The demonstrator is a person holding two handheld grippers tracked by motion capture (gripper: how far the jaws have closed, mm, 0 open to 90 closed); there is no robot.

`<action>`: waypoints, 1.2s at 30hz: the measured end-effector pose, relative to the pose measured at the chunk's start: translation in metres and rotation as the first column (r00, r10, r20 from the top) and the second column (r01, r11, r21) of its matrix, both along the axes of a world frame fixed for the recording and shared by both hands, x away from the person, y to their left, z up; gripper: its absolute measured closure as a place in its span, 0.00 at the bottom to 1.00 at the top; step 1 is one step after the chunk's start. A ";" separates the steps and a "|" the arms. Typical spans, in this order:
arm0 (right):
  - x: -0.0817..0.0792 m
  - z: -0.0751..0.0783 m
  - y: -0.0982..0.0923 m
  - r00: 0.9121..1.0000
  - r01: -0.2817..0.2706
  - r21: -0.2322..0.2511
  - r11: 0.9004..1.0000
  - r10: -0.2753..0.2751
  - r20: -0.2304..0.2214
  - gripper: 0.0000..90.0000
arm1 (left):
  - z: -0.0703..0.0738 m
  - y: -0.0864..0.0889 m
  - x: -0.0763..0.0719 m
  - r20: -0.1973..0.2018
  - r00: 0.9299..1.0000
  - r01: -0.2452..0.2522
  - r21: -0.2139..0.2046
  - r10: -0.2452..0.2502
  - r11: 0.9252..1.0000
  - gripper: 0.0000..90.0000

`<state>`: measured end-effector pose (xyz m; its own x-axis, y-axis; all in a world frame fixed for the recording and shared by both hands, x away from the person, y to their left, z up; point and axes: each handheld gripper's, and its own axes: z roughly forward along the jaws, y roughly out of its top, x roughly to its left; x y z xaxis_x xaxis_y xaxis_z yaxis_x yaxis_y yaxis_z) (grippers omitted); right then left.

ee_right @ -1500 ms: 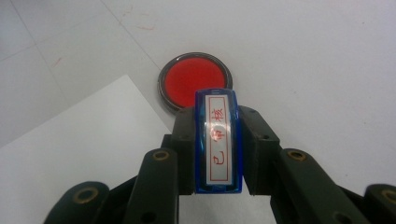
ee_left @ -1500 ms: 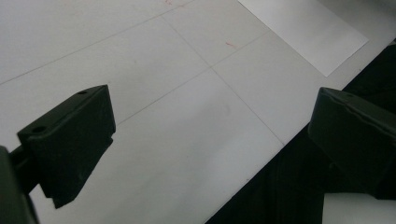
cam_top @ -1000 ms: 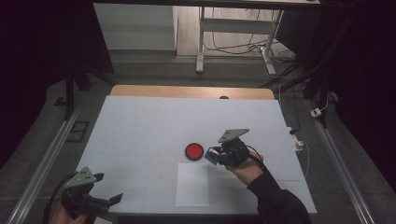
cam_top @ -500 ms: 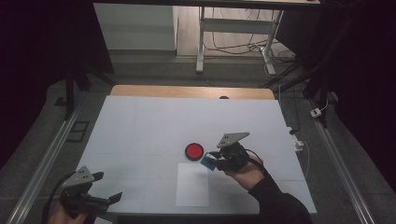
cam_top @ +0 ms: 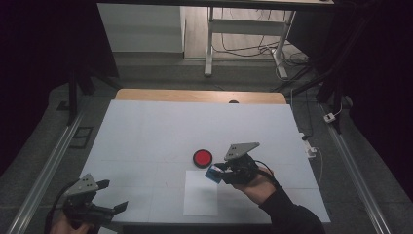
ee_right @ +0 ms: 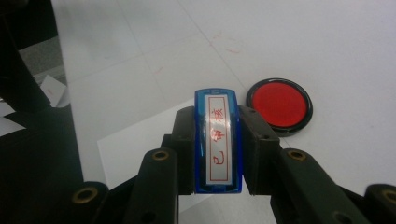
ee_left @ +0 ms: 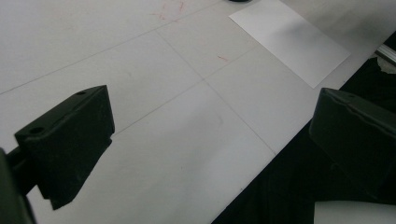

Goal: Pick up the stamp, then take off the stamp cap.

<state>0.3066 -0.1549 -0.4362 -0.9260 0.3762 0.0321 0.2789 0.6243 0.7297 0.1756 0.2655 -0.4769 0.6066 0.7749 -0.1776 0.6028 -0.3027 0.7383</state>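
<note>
A: What is the right gripper [ee_right: 217, 154] holding?
B: It is squeezing a blue plastic stamp [ee_right: 218, 140], near the middle of the frame, beside the round red ink pad [ee_right: 279, 104].
A: Is stamping done?
B: Probably not; the white paper sheet [cam_top: 200, 195] is looking blank. The left gripper [cam_top: 109, 199] is waiting open, bottom left over the bench [cam_top: 146, 131].

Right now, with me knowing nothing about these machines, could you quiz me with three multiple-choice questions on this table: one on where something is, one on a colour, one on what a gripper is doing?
1. Where does the round ink pad lie?
A. on the paper sheet
B. on the bare table beyond the paper sheet
C. in the left gripper

2. What colour is the stamp casing?
A. blue
B. green
C. yellow

3. How does the left gripper stand?
A. shut on the stamp
B. shut on paper
C. open, holding nothing

Answers: 1 B, the high view shows it apart from the sheet; 2 A, the right gripper clamps a blue body; 3 C, its jaws stand wide apart over the table.
</note>
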 end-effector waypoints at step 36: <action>-0.013 0.009 0.007 0.997 -0.070 0.021 0.997 0.070 0.023 0.77 | 0.004 -0.006 0.003 0.012 0.999 0.047 -0.011 -0.047 0.999 0.00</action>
